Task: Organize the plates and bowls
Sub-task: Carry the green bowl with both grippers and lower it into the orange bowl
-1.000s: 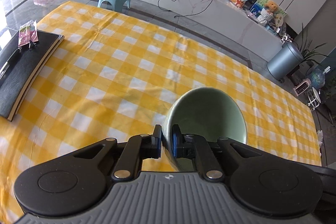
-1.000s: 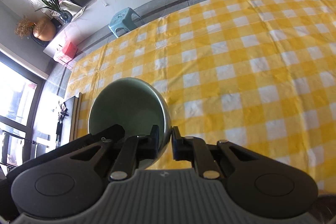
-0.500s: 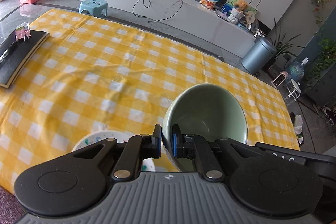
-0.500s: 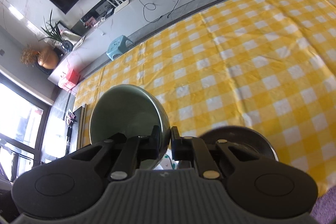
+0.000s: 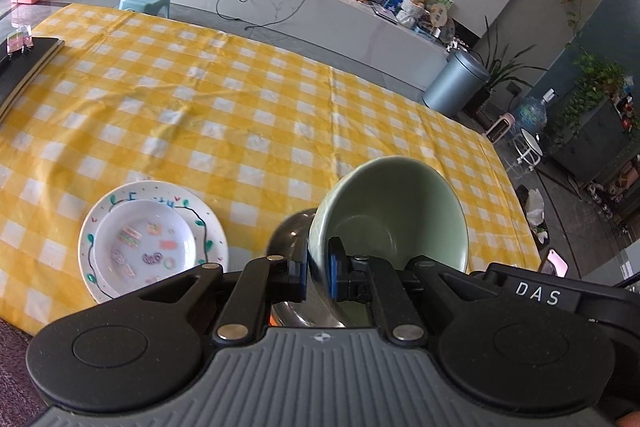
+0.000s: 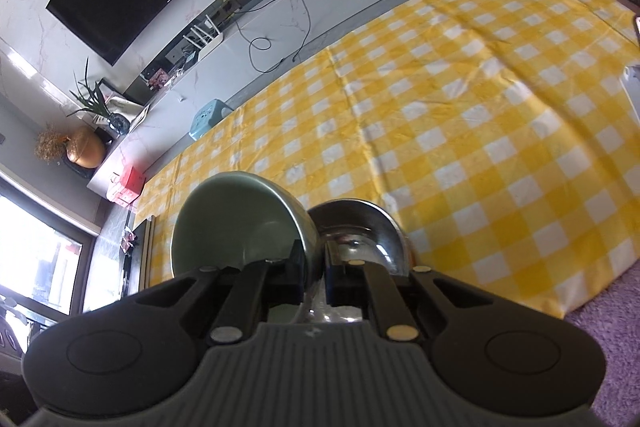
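Note:
My left gripper (image 5: pixel 318 269) is shut on the left rim of a pale green bowl (image 5: pixel 392 211), held tilted above the near table edge. My right gripper (image 6: pixel 316 271) is shut on the right rim of the same green bowl (image 6: pixel 236 223). Under the bowl sits a steel bowl (image 6: pixel 360 227), also partly seen in the left wrist view (image 5: pixel 288 231). A white plate with coloured drawings (image 5: pixel 212 231) holds a smaller white dish (image 5: pixel 148 247), to the left of the bowls near the front edge.
The table wears a yellow-and-white checked cloth (image 5: pixel 240 115). A dark book (image 5: pixel 24 63) lies at its far left. A blue stool (image 5: pixel 146 1) and a grey bin (image 5: pixel 454 85) stand beyond the table. A purple rug (image 6: pixel 608 311) lies below the front edge.
Both grippers have pulled back and up with the green bowl. The decorated plate, the steel bowl and the table's front edge have come into view.

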Demonstrator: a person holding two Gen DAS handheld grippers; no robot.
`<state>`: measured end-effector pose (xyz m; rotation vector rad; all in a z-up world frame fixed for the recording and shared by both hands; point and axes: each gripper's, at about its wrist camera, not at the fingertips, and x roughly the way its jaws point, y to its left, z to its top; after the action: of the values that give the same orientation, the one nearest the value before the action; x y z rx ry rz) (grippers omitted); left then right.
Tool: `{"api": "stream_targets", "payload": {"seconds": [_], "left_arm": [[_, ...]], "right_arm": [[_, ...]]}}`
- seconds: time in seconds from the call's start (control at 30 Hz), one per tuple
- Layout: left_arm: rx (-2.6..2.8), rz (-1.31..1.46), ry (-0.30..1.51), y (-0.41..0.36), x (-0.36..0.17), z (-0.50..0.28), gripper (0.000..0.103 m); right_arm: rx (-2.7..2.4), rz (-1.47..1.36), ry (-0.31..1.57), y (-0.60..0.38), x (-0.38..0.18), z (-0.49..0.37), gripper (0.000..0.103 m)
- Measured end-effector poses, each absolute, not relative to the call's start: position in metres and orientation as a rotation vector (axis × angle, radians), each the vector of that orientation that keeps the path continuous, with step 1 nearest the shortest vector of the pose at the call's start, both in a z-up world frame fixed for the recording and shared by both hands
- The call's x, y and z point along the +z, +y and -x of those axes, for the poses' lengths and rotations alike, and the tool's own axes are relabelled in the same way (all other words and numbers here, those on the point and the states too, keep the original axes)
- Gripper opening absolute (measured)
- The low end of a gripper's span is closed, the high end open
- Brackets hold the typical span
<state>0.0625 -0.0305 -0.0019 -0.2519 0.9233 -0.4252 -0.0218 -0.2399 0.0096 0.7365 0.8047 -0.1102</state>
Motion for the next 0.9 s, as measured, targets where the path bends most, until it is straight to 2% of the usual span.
{"api": "stream_targets", "payload": {"seconds": [0.9], "left_arm": [[-0.429,0.164,1.034,-0.050,-0.038,-0.069,0.011]], "right_arm": [[-0.149,-0.722,0.900,-0.252,-0.032,0.018,0.005]]}}
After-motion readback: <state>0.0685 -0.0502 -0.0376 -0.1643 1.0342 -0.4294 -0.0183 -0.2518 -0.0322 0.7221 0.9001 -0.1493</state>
